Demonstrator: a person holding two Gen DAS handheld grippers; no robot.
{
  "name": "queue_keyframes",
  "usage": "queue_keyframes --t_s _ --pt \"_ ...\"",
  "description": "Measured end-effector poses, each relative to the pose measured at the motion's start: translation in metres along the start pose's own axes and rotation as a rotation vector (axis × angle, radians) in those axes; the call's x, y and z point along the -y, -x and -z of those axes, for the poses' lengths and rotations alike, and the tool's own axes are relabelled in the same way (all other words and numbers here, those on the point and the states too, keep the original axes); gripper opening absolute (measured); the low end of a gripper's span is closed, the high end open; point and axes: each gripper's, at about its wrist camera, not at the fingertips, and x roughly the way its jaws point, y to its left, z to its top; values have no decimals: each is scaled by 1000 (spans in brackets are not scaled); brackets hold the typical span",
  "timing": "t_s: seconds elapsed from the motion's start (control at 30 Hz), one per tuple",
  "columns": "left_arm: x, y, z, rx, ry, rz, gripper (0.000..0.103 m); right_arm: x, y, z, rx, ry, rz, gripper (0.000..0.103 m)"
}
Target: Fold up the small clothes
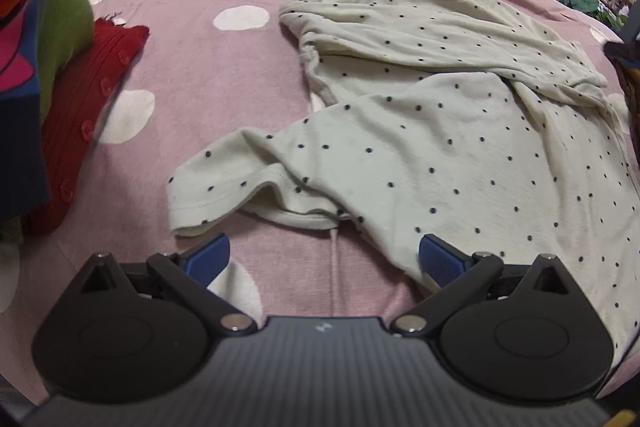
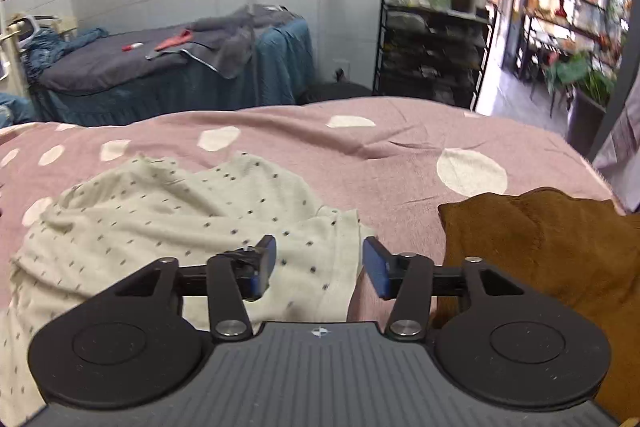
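A cream shirt with small dark dots (image 1: 432,131) lies crumpled on the pink spotted bed cover (image 1: 208,75). One sleeve (image 1: 224,183) points toward my left gripper (image 1: 324,255), which is open and empty just in front of the shirt's near edge. In the right wrist view the same shirt (image 2: 168,219) lies at the left. My right gripper (image 2: 320,263) is open, with the shirt's right edge between and under its fingers, not gripped.
A pile of folded clothes, red (image 1: 88,115) and green (image 1: 64,27), sits at the left of the bed. A brown garment (image 2: 552,259) lies right of the right gripper. A massage bed (image 2: 168,75) and a black shelf rack (image 2: 432,51) stand beyond.
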Motion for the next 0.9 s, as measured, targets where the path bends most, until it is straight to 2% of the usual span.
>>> queue_keyframes --t_s 0.1,0.27,0.43,0.53,0.63,0.7,0.73,0.8,0.9 --pt "-10 -1 3 2 27 -13 103 -12 37 20 23 45 -83 100" --pt "-25 3 7 35 47 -18 103 -24 83 61 -20 46 -214 102" --pt "-40 3 10 55 19 -63 103 -11 117 110 -125 -96 -324 102" --pt "-48 4 14 64 -4 -84 103 -12 130 134 -201 -95 -339 102" --pt "-55 6 16 84 -37 -94 103 -14 133 150 -233 -128 -360 96" --pt "-57 7 18 114 -70 -96 103 -16 129 154 -233 -160 -352 81" --pt "-58 6 19 117 -89 -96 103 -16 126 154 -238 -186 -360 78" --pt "-59 5 21 124 -131 -114 103 -17 125 156 -252 -226 -399 77" --pt "-60 3 23 166 -201 -121 102 -22 129 161 -303 -213 -452 77"
